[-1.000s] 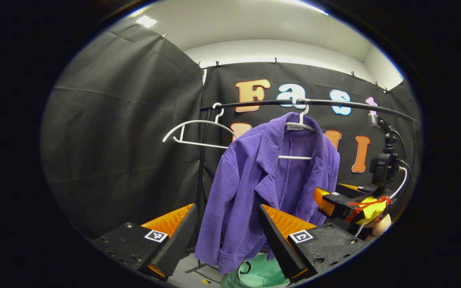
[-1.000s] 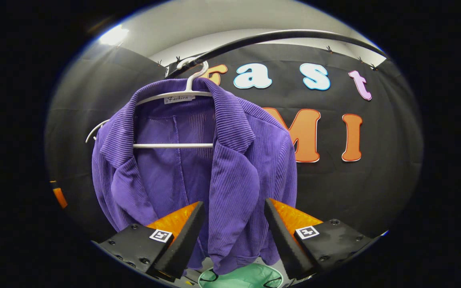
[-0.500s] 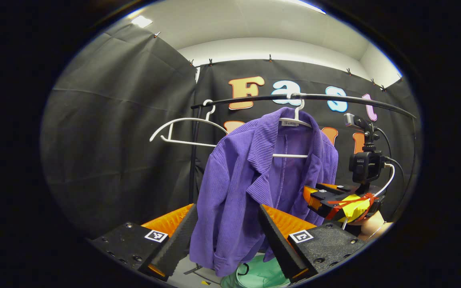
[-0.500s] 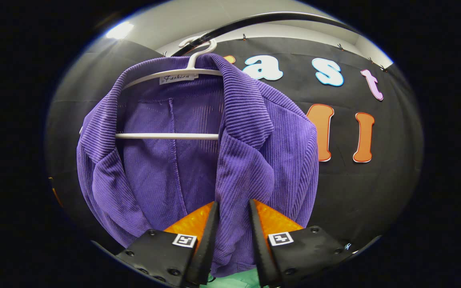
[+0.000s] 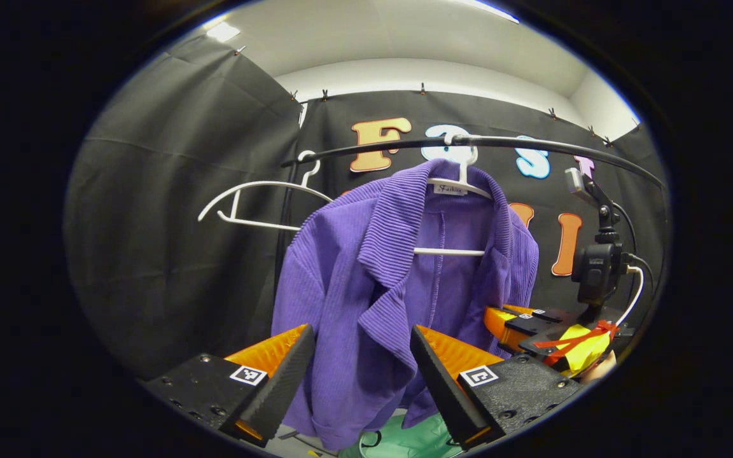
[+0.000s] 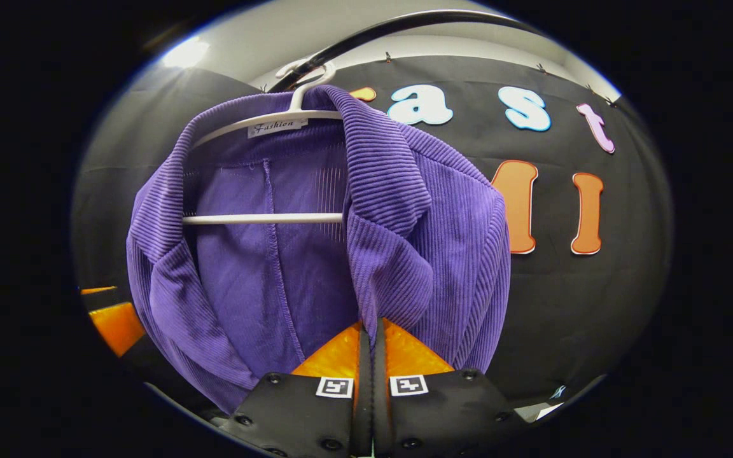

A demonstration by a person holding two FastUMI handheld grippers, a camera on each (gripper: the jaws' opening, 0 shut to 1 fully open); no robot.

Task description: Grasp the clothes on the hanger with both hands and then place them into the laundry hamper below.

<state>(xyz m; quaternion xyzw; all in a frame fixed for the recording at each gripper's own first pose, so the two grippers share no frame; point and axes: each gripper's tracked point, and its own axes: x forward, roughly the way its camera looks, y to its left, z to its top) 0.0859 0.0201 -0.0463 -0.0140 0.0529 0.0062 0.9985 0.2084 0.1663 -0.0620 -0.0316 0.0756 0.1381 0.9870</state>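
Right gripper (image 6: 371, 331), which I had spread a second ago, is now clamped on the front panel of the purple jacket (image 6: 398, 210) on its hanger (image 6: 277, 117), while my left gripper (image 5: 359, 356) stays apart around the other panel, unclosed.

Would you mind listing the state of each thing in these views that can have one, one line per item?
Purple jacket: hanging on its hanger, front open.
White hanger: hooked on the rail, holding the jacket.
Second white hanger: on the rail, bare.
Rail: carrying both hangers.
Right gripper: shut on the jacket's front edge.
Left gripper: open, fingers astride the jacket's other front panel.
Green hamper: below the jacket, open.
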